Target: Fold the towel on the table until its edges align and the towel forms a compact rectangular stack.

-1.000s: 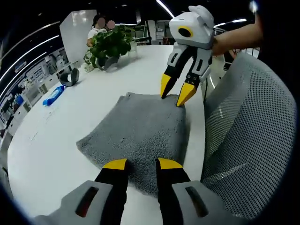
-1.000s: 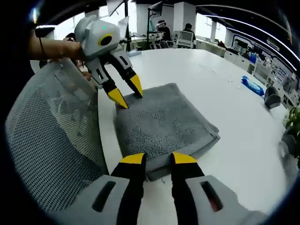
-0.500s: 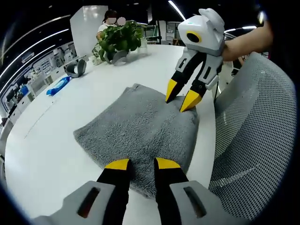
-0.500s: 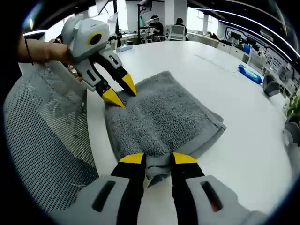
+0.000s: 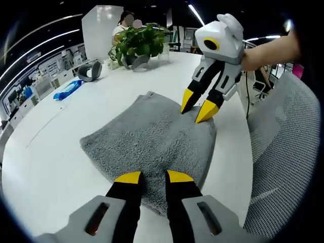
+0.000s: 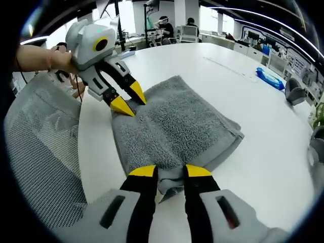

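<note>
A grey towel (image 5: 152, 136) lies folded into a thick rectangle on the white table (image 5: 45, 157). My left gripper (image 5: 153, 177) stands open over one of its corners, with towel pile showing between the jaws. At the opposite corner my right gripper (image 5: 197, 107) is open, its yellow fingertips (image 5: 206, 112) touching the cloth. In the right gripper view the towel (image 6: 172, 126) has a bunched edge between the jaws of my right gripper (image 6: 170, 172). Beyond it my left gripper (image 6: 129, 99), held by a hand, rests its tips on the far corner.
A grey mesh chair (image 5: 288, 152) (image 6: 35, 157) stands against the table edge beside the towel. A potted plant (image 5: 139, 43), a grey object (image 5: 91, 71) and a blue packet (image 5: 68, 88) (image 6: 268, 78) lie farther off on the table (image 6: 263, 167). People sit in the background.
Both grippers have come slightly further onto the towel's corners. The chair has shifted away from the table edge. The towel's shape is unchanged.
</note>
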Demonstrator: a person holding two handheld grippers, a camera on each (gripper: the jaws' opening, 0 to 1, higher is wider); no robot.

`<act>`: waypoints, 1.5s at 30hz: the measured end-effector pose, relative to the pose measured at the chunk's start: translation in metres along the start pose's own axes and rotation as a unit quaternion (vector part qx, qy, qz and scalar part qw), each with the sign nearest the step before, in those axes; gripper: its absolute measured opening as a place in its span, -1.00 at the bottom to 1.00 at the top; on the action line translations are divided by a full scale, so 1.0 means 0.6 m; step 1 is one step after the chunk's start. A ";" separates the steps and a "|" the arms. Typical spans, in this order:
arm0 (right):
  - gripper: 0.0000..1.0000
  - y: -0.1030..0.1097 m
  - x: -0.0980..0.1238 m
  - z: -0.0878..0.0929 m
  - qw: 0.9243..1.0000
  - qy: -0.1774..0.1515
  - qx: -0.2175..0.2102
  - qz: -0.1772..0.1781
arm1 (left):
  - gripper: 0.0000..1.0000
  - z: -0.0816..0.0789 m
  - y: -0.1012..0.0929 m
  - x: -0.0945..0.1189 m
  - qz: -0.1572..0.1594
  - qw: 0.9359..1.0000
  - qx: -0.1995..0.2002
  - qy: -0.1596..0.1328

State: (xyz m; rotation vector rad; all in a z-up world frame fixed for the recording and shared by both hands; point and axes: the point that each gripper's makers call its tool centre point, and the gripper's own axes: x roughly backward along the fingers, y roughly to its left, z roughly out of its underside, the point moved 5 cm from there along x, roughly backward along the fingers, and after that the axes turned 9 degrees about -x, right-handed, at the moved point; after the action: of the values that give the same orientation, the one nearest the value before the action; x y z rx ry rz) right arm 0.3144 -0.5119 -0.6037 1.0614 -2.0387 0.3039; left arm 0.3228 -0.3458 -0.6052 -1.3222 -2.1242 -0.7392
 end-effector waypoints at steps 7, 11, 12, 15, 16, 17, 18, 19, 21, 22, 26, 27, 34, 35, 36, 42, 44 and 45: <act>-0.63 -0.029 -0.015 -0.021 1.000 -0.005 0.001 0.003 | -0.64 -0.004 0.043 -0.015 0.000 1.000 0.011 0.006; -0.64 -0.034 -0.020 -0.027 1.000 -0.009 0.001 0.005 | -0.65 -0.005 0.052 -0.019 0.002 1.000 0.007 0.013; -0.64 -0.035 -0.021 -0.028 1.000 -0.012 0.001 0.007 | -0.65 -0.004 0.051 -0.018 -0.001 1.000 0.007 0.013; -0.64 -0.037 -0.022 -0.028 1.000 -0.022 -0.007 0.010 | -0.65 -0.003 0.052 -0.018 -0.006 1.000 0.012 0.013; -0.64 -0.036 -0.021 -0.027 1.000 -0.024 -0.016 0.008 | -0.64 -0.004 0.052 -0.017 -0.006 1.000 0.016 0.013; -0.64 -0.036 -0.019 -0.027 0.999 -0.024 -0.033 0.008 | -0.64 -0.004 0.051 -0.014 -0.004 1.000 0.015 0.011; -0.63 -0.036 -0.017 -0.028 0.999 -0.025 -0.042 0.007 | -0.64 -0.006 0.051 -0.010 -0.001 1.000 0.015 0.005; -0.63 -0.035 -0.015 -0.029 0.999 -0.028 -0.044 0.005 | -0.63 -0.007 0.052 -0.005 0.003 0.999 0.041 -0.005; -0.60 -0.033 -0.008 -0.029 0.998 -0.042 -0.052 0.003 | -0.60 -0.010 0.054 0.005 0.000 0.997 0.078 -0.017; -0.57 -0.032 0.000 -0.031 0.996 -0.052 -0.072 0.008 | -0.57 -0.012 0.056 0.013 -0.005 0.996 0.082 -0.023; 0.11 -0.016 0.043 -0.048 0.985 -0.114 -0.128 0.009 | -0.09 -0.037 0.050 0.059 -0.036 0.996 0.049 -0.070; 0.21 -0.011 0.062 -0.054 0.983 -0.137 -0.122 0.019 | 0.00 -0.043 0.048 0.072 -0.044 0.995 0.046 -0.082; 0.95 0.017 0.148 -0.070 0.955 -0.252 -0.136 0.069 | 0.94 -0.075 0.032 0.207 -0.140 0.965 0.087 -0.202; 0.99 0.027 0.160 -0.063 0.955 -0.251 -0.140 0.072 | 0.97 -0.076 0.028 0.219 -0.144 0.963 0.095 -0.209; 1.00 0.029 0.165 -0.062 0.955 -0.252 -0.138 0.075 | 0.99 -0.072 0.023 0.233 -0.148 0.962 0.096 -0.207; 1.00 0.064 0.228 -0.042 0.941 -0.289 -0.136 0.108 | 0.99 -0.037 -0.013 0.313 -0.209 0.956 0.060 -0.198; 1.00 0.071 0.237 -0.033 0.937 -0.294 -0.144 0.121 | 0.99 -0.023 -0.018 0.322 -0.225 0.954 0.059 -0.187; 1.00 0.075 0.240 -0.031 0.935 -0.301 -0.142 0.127 | 0.99 -0.016 -0.022 0.326 -0.231 0.953 0.064 -0.186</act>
State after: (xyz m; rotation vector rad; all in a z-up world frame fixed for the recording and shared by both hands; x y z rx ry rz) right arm 0.2425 -0.5577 -0.4776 0.7624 -2.6722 -0.2203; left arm 0.2370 -0.2353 -0.4679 -0.9570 -2.7858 -0.5408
